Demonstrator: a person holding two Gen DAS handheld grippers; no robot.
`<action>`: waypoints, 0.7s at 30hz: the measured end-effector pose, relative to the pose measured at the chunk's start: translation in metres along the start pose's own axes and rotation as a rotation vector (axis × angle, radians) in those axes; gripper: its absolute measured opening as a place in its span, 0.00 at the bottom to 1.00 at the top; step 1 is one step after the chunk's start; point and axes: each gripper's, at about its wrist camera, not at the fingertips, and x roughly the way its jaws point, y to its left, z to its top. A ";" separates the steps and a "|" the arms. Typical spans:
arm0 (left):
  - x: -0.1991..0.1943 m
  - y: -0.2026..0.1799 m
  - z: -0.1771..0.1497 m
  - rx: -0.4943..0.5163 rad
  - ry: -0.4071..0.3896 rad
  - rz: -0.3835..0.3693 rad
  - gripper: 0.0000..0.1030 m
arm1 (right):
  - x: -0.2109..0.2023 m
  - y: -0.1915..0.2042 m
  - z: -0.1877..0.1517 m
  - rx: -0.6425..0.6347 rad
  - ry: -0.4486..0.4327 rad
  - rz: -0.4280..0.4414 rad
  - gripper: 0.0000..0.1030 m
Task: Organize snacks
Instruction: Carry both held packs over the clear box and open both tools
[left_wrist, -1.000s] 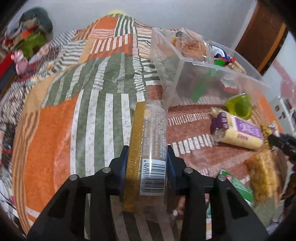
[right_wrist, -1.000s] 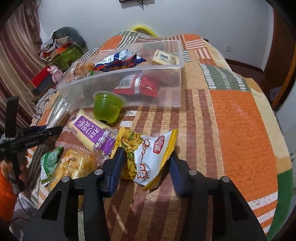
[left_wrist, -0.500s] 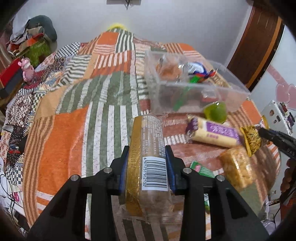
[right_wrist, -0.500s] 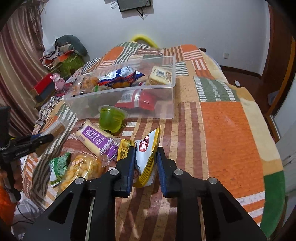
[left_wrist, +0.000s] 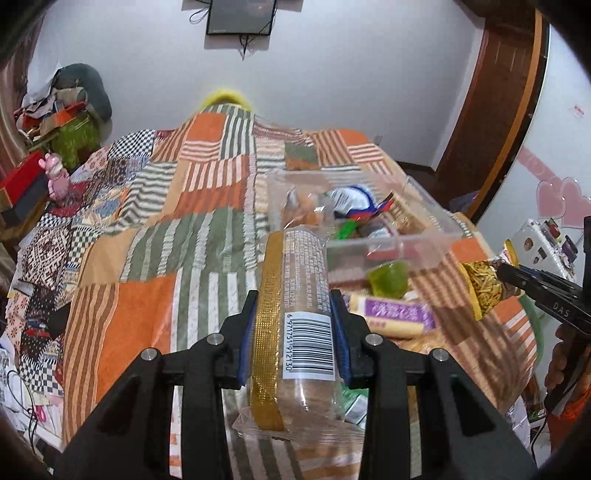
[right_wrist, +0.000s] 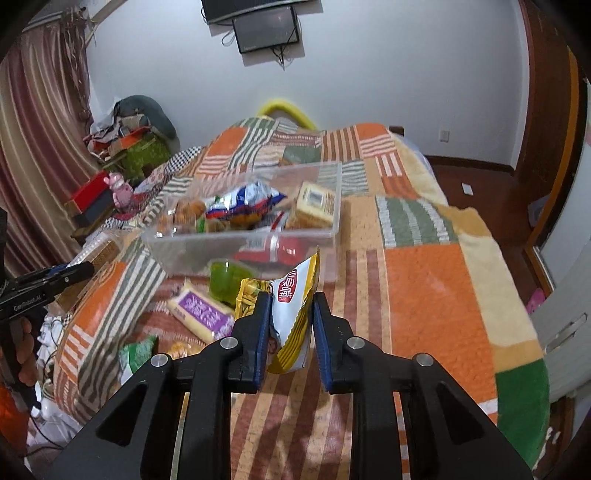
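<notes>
barcode on the cracker sleeve (left_wrist: 295, 306) reads 6977751912130.

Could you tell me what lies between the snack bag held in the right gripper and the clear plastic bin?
In the right wrist view, a green jelly cup sits on the quilt between the yellow-and-white snack bag and the bin, close to its near wall.

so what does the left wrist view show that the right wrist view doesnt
Only the left wrist view shows the barcoded cracker sleeve clamped in the left gripper, and pink hearts on the wall at right.

Only the right wrist view shows the striped curtain and the white front of the chip bag in the right gripper.

Both show the clear bin of snacks, the green jelly cup, the purple pack and the quilt.
</notes>
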 end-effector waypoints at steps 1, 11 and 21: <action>0.000 -0.002 0.003 0.002 -0.004 -0.003 0.35 | -0.001 0.000 0.003 -0.003 -0.010 0.001 0.20; 0.015 -0.029 0.046 0.040 -0.066 -0.046 0.35 | 0.005 0.000 0.035 -0.021 -0.074 0.006 0.20; 0.052 -0.050 0.077 0.059 -0.062 -0.085 0.35 | 0.028 0.003 0.064 -0.060 -0.100 0.003 0.20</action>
